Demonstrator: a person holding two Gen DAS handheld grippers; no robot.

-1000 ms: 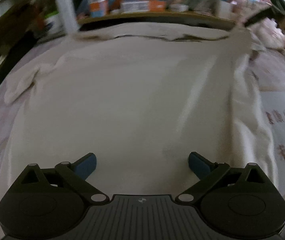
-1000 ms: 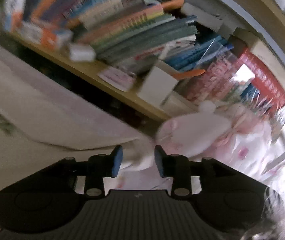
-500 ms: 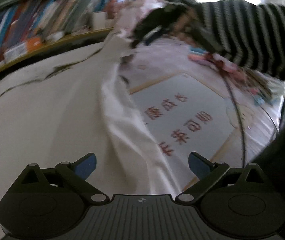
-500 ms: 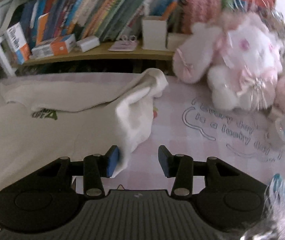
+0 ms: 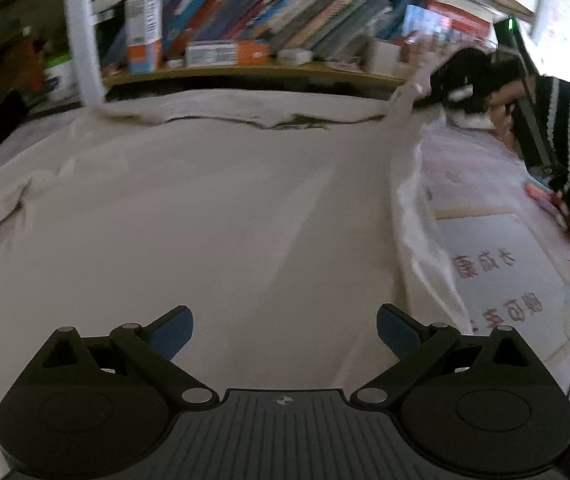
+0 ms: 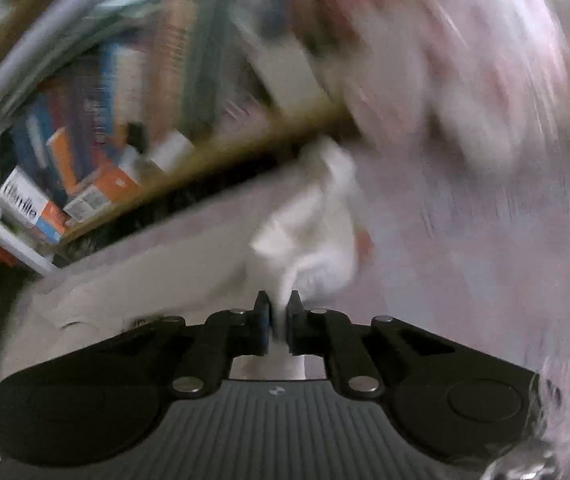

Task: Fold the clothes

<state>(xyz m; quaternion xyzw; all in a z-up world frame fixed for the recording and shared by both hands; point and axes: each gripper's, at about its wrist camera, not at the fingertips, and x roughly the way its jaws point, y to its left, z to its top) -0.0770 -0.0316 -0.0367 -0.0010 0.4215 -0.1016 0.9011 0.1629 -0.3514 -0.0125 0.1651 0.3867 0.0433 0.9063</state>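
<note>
Since half a second ago our right tool (image 6: pixel 278 309) has clenched the cream cotton shirt's sleeve (image 6: pixel 309 220); our left tool (image 5: pixel 285 326) hovers released above the shirt body (image 5: pixel 205 216).

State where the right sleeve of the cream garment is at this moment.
In the right wrist view the sleeve sits centre frame, pinched between the right gripper, just below the bookshelf.

Motion blur smeared the leaning shelved books (image 6: pixel 125 92) and a pale pink shape (image 6: pixel 465 80); the cream cloth garment's (image 5: pixel 205 220) near edge lay hidden.
</note>
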